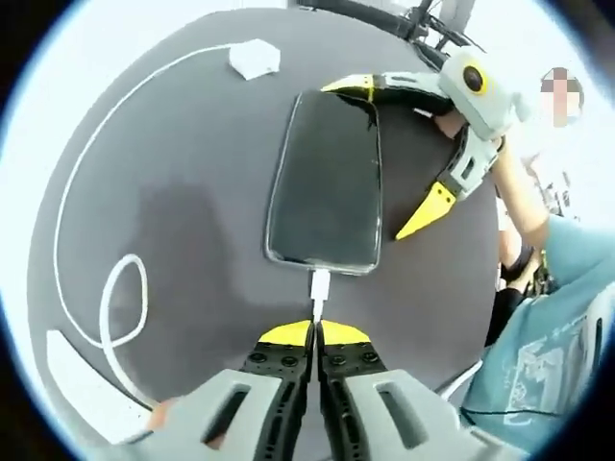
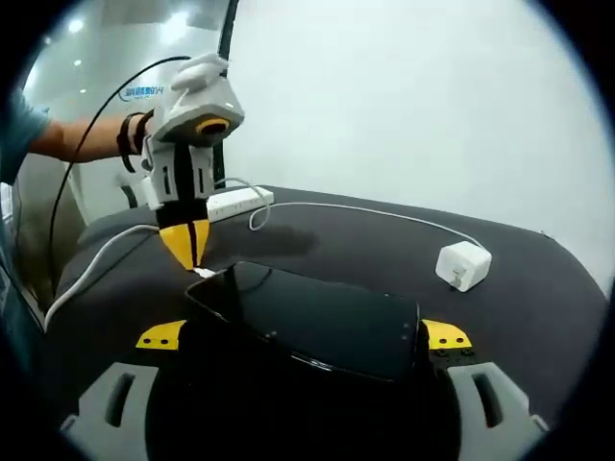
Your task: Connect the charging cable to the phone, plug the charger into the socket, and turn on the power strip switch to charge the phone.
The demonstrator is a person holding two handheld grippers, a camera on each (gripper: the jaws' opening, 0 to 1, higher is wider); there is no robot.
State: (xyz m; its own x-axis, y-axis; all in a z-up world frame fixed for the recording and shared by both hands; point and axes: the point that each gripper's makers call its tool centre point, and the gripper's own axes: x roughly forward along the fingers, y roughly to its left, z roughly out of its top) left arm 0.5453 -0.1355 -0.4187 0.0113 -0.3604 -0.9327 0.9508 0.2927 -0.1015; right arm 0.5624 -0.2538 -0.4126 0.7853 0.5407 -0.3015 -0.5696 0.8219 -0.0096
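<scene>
The flat black glass-faced phone (image 1: 325,182) lies screen-up on the dark grey round table (image 1: 192,230), held across its width by the right gripper (image 2: 303,336), whose yellow-tipped jaws stand apart on either side of it and press its two long edges. The left gripper (image 1: 315,333) has its yellow-tipped jaws drawn together on the thin white charging cable (image 1: 72,182) just behind the small white plug (image 1: 320,284), which sits at the phone's bottom edge and looks seated in the port, though how fully it is pushed home cannot be told. So the first step seems done or very nearly so. From the plug the cable loops across the table and runs round to the white cube-shaped charger (image 1: 255,59), which lies loose on the cloth well apart from the phone, not plugged into anything. The long white power strip (image 2: 238,202) rests near the table's far edge in the right gripper view, behind the left gripper, with its own lead trailing off. Still to do, judging by this: carry the charger to a socket on the strip, push it in, and press the switch, whose position is too small to read.
</scene>
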